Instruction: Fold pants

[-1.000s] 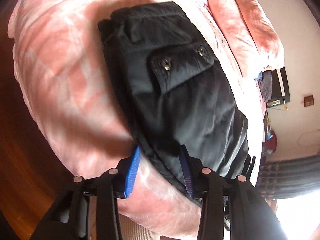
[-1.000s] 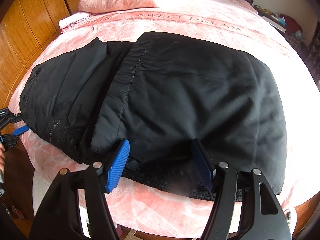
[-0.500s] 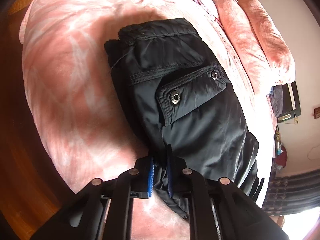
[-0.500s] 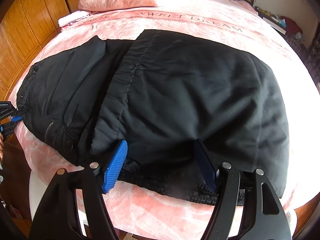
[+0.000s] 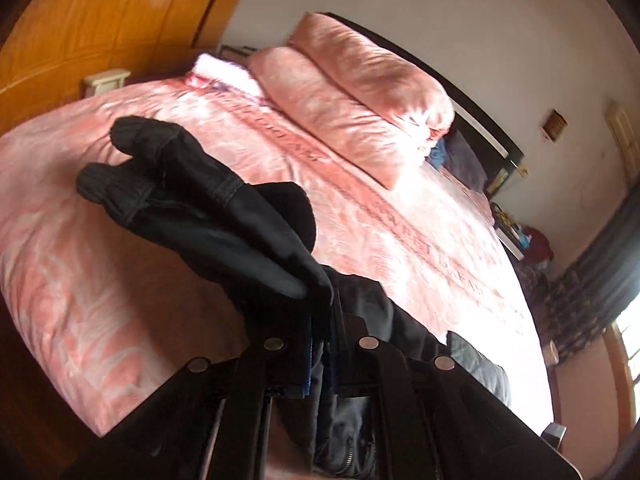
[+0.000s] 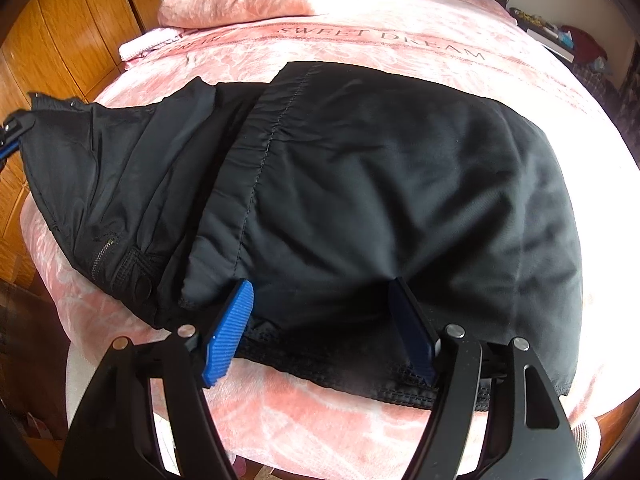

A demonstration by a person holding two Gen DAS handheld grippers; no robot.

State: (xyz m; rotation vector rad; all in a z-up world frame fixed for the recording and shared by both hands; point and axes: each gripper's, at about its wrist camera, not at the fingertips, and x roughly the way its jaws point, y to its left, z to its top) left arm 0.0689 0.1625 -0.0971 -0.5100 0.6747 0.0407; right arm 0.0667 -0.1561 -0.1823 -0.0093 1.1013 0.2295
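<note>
Looking across the pink bed, you have the black pants lying near its front edge, already doubled over at least once: a broad upper layer covers most of the bundle, and its stitched seam runs down the middle of the right wrist view. That much of the folding looks done. What remains, as far as you can judge, is bringing the left end over the flat part and squaring the stack.

Your left gripper has its fingers pressed together on a bunched edge of the cloth, and the left wrist view shows that end raised off the cover, with the ribbed cuffs hanging forward in the air. In the right wrist view the same end peaks upward at the far left.

Your right gripper hovers at the near hem with its fingers spread wide and clamped on nothing; whether the pads touch the cloth is unclear.
</note>
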